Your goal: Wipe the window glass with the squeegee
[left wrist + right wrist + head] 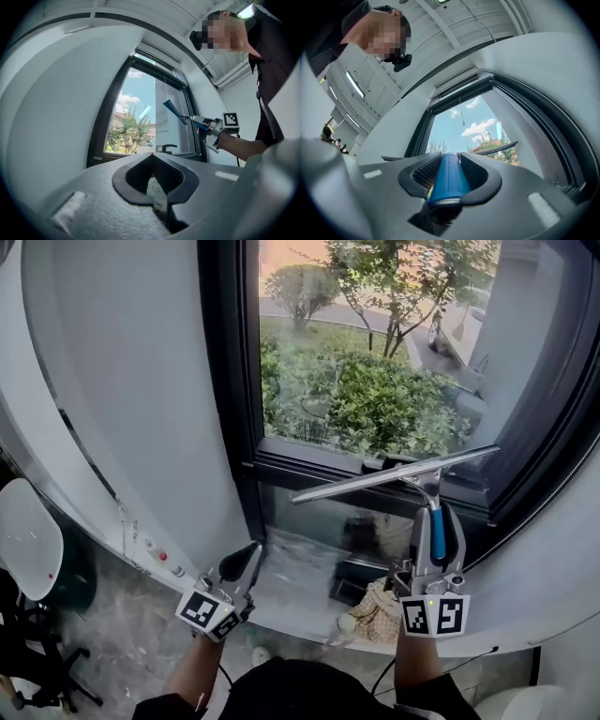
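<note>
Far left, the left hand-held gripper (251,554) hangs low by the grey wall, jaws pressed together with nothing between them. It is idle and well apart from the action.

Across to the window glass (375,352), greenery outside, dark frame all round. The squeegee (394,474) is up in front of the bottom edge of that pane, just above the lower rail. Whether rubber is actually on glass, I can't tell from here.

Its blade runs side to side as the long axis, tilted, right end higher than the left. The blue handle points away from the person, up toward the glass.

On the right, the right hand-held gripper (437,517) is clamped firmly round that blue handle, which sits squarely between the jaws.

To do this stroke well, I'd say: level the blade, seat the whole edge flat on the pane, hold even pressure and pull one steady pass. With the tilt, one end could lift and leave a streak.
</note>
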`<state>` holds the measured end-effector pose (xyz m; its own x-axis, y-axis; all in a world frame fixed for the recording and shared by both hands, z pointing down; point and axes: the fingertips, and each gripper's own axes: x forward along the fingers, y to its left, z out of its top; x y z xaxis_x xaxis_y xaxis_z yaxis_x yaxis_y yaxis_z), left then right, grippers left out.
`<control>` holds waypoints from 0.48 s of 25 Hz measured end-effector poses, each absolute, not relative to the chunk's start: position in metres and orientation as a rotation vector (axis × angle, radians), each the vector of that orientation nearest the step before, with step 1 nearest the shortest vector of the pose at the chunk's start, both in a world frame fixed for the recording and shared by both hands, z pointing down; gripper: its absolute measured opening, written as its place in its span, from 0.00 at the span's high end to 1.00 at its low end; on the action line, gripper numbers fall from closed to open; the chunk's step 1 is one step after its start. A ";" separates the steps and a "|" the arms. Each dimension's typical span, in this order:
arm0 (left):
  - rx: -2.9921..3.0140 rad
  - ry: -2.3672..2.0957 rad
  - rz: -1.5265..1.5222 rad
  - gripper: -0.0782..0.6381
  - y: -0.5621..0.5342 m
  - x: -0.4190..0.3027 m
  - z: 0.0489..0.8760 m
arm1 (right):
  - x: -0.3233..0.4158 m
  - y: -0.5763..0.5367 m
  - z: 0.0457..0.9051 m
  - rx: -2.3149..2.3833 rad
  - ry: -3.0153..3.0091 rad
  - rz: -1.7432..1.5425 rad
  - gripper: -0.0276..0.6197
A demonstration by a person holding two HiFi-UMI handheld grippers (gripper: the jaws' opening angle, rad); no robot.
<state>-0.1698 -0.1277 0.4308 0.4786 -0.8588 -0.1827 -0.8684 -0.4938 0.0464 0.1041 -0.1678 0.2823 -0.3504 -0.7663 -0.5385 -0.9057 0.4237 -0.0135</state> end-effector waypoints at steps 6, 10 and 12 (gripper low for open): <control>-2.739 1.426 0.309 0.89 -0.135 -0.176 0.433 | 0.075 -0.196 0.246 -1.519 2.066 0.460 0.75; -2.791 1.388 0.299 0.89 -0.133 -0.180 0.429 | 0.050 -0.211 0.218 -1.572 1.950 0.560 0.75; -2.797 1.317 0.343 0.89 -0.129 -0.179 0.415 | 0.037 -0.213 0.203 -1.586 1.916 0.611 0.75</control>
<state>-0.1788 -0.1290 0.4147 0.6174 -0.7577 -0.2114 -0.7645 -0.6413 0.0658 0.0367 -0.2135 0.2030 -0.1323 -0.7200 -0.6812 -0.9814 0.1917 -0.0119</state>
